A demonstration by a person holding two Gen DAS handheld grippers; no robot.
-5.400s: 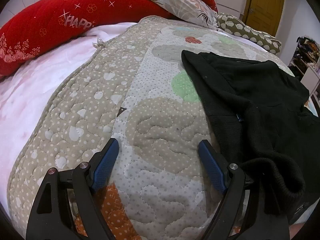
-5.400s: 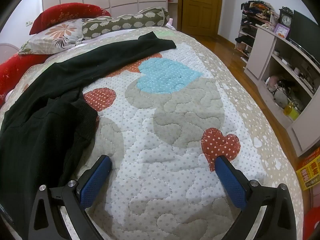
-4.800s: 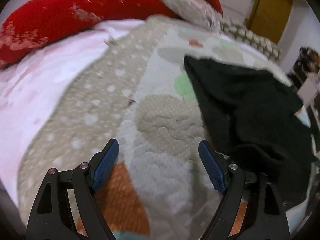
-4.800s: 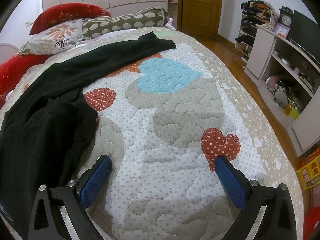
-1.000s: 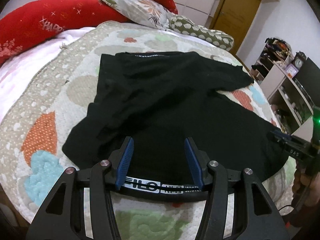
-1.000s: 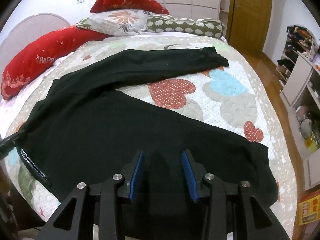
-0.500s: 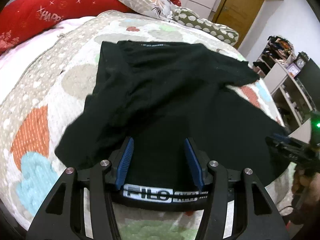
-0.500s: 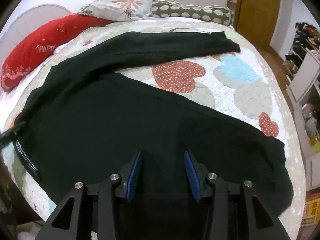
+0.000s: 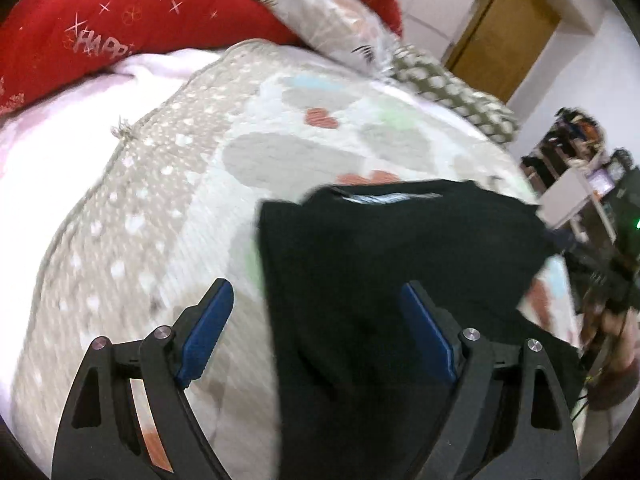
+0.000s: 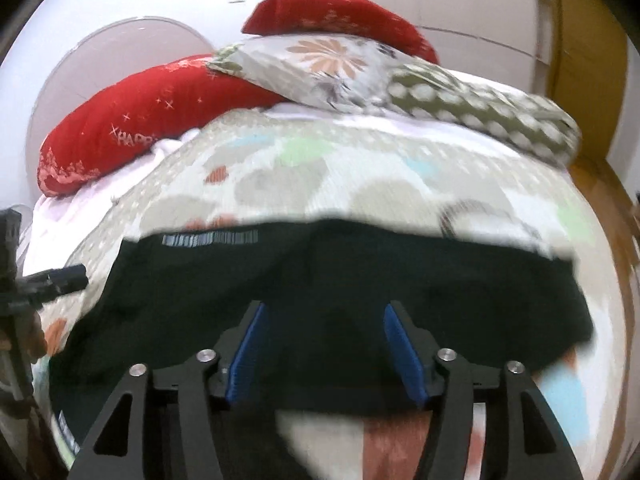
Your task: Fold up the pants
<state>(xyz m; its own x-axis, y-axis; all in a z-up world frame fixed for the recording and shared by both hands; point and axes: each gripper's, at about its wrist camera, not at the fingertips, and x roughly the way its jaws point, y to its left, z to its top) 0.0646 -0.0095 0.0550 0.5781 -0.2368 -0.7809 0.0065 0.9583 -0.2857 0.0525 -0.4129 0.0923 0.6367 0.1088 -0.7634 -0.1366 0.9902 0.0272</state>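
Both grippers are letting go so the fold can settle. The left gripper point(image 9: 316, 328) is gaping wide, empty, its jaws having just opened; the right gripper point(image 10: 322, 350), also just opening, is gripping nothing. The pants point(image 10: 320, 280) are lying doubled on the quilt point(image 9: 160, 200), waistband at the far edge, short of the pillows point(image 10: 160, 112).

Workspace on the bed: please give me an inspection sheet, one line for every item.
Surface: quilted bedspread with heart patches, blurred by motion.
Job's things: black fabric pants lie on it, white-lettered waistband at the far edge.
Clutter: long red cushion, floral pillow, dotted green bolster at the head end.
Grippers: left claw open, nothing between the pads; right claw open over the pants; both jaws have just been opening.
Cables: nothing seen clearly.
Surroundings: wooden door, shelving.
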